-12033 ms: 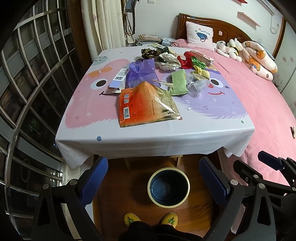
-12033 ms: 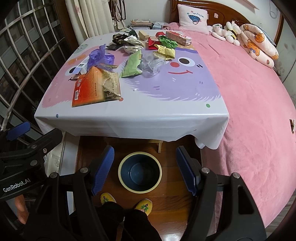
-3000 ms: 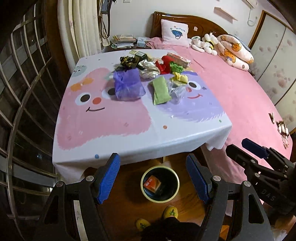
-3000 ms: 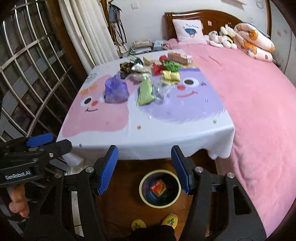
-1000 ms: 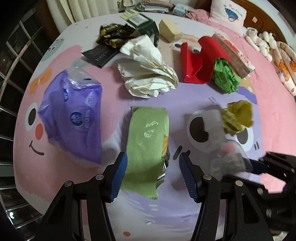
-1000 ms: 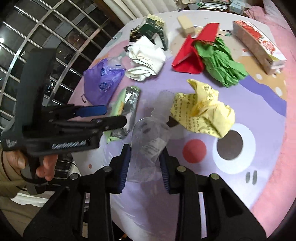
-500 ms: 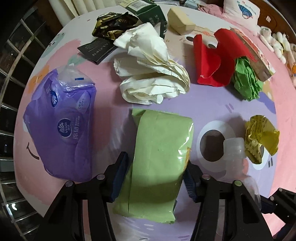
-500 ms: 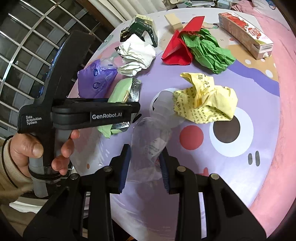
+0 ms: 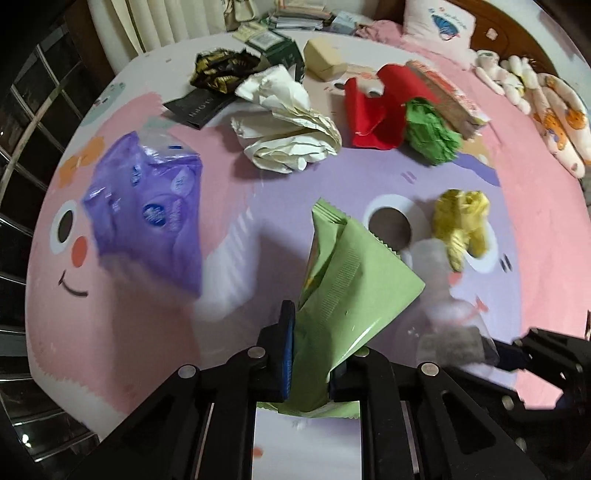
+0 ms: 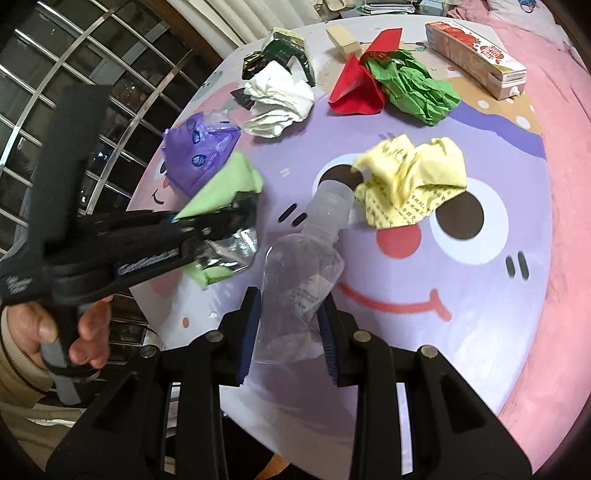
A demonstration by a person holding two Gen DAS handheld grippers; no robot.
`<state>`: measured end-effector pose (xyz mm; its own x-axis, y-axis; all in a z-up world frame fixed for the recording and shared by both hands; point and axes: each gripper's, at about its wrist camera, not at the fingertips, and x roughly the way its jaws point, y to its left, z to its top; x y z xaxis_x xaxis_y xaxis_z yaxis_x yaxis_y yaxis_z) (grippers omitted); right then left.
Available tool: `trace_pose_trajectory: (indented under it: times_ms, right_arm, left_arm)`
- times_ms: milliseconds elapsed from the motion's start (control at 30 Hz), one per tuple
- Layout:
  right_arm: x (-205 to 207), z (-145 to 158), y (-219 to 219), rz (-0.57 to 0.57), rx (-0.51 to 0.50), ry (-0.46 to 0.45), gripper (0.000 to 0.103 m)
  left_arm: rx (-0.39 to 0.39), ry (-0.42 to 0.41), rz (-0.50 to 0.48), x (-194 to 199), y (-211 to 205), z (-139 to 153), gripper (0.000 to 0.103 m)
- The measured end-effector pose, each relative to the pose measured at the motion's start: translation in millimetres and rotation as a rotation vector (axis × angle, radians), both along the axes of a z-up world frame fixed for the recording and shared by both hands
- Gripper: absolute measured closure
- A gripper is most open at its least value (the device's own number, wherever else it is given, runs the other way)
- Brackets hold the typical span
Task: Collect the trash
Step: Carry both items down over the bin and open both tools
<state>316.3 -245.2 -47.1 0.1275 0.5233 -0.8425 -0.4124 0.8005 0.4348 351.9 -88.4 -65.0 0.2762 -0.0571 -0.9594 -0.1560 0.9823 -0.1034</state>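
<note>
The left gripper [image 9: 308, 354] is clamped on the green snack wrapper [image 9: 343, 295], which is crumpled between its blue pads and lifted clear of the tablecloth [image 9: 147, 332]; its silver lining shows in the right wrist view. The right gripper [image 10: 290, 328] is clamped on a crushed clear plastic bottle [image 10: 306, 266], whose neck points toward the crumpled yellow paper [image 10: 410, 184], printed with small characters too fine to read. A hand [image 10: 62, 332] in a beige sleeve grips the left tool's handle; white lettering runs along that tool but is too blurred to read.

More trash lies on the table toward its far edge: a purple tissue pack [image 9: 147, 206] with round blue-and-white logos nearer the left edge, a wad of white paper [image 9: 288, 136], red paper [image 9: 373, 107] touching crumpled green paper [image 9: 432, 136], a long red-and-white carton [image 10: 476, 55] with red characters, a tan box [image 9: 325, 59], a dark green carton [image 9: 277, 44], a black-and-gold wrapper [image 9: 218, 70] and a flat black packet [image 9: 199, 107] with faint lettering.

The cloth bears pink and purple cartoon faces. A pink bedspread [image 10: 561, 110] adjoins the right edge, with a pillow [image 9: 439, 26], plush toys [image 9: 535, 92] and a wooden headboard beyond; curtains [image 9: 159, 26] and a metal window grille [image 10: 55, 74] stand past the left edge.
</note>
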Motion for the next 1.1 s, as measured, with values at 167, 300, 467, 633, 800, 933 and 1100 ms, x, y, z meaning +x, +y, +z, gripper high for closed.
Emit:
trace_pose_trajectory:
  times_ms: [167,300,467,633,800,933,1100]
  right_arm:
    - [-27.7,9.3,11.3,-0.03,-0.012,-0.026,0.075]
    - [-60.6,20.6,25.8,-0.078,-0.013,-0.051,0.075]
    - [-112.1,30.5,48.5,-0.132,-0.013,-0.076,0.075]
    - [-173.8,27.4,77.2,-0.17,-0.029,-0.083,0.075]
    - [-237.5,9.8,100.4,-0.203,-0.043,-0.083,0.075]
    - [-276.0,-18.5,108.7,-0.244,-0.04,-0.046,0.075]
    - [-308.2,-64.7,112.4,-0.284,-0.071,0.043,0.075]
  left_arm:
    - [-0.02,-0.063,-0.027,-53.3,18.6,26.2,0.09]
    - [-0.024,-0.095,-0.056,-101.5,38.4,45.5,0.09]
    - [-0.028,-0.112,-0.096,-164.0,70.1,55.8,0.09]
    - [-0.041,-0.129,-0.134,-218.4,97.8,54.2,0.09]
    - [-0.054,-0.133,-0.183,-264.5,110.0,35.3,0.09]
    - [-0.032,-0.11,-0.258,-296.5,106.7,12.7,0.09]
    - [-0.038,-0.068,-0.336,-326.6,95.4,-22.3,0.09]
